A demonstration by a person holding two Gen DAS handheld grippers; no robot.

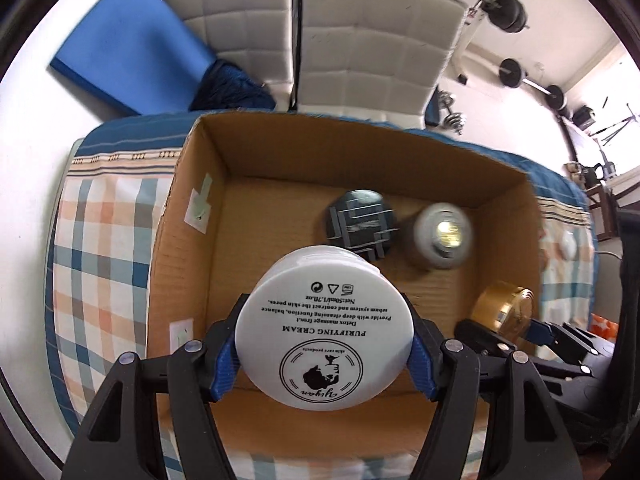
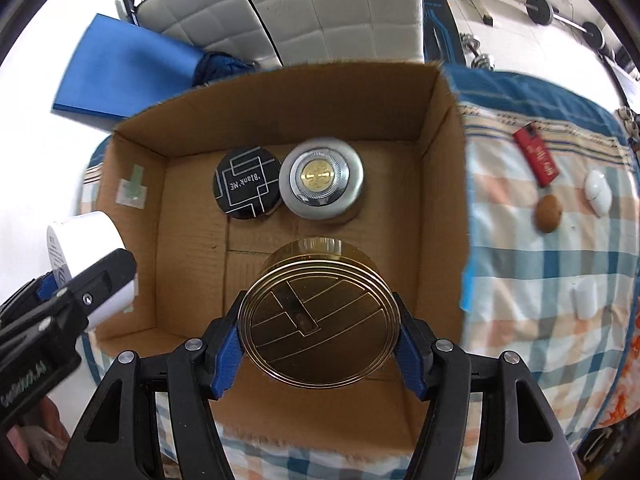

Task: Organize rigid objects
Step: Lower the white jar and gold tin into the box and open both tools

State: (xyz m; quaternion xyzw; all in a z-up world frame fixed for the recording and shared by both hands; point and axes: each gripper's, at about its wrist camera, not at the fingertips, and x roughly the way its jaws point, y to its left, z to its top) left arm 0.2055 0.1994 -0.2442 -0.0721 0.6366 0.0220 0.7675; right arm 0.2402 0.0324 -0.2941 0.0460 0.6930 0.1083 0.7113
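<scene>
Two hand-held grippers hover over an open brown cardboard box [image 2: 440, 128] that sits on a blue, orange and white checked cloth [image 2: 560, 260]. The left gripper [image 1: 325, 350] is clamped on a round white plastic cream jar [image 1: 325, 332], its printed base facing the camera, held above the box's near left part. The right gripper [image 2: 319, 320] is clamped on a round gold metal tin with an engraved line pattern [image 2: 319, 316], held above the box's near middle.

Two items already lie on the box floor near the far wall, side by side and about touching: a round black tin with white line markings [image 2: 247, 186] and a round silver-rimmed case with a gold centre [image 2: 322, 178].

Outside the box, to its right on the cloth, lie a red rectangular stick [image 2: 538, 158], a brown oval object [image 2: 549, 213], a white oval object [image 2: 598, 192] and a small white block [image 2: 585, 298].

By my estimate the sorting is roughly half done: two pieces placed, two in hand waiting to go down, and about four left on the cloth
</scene>
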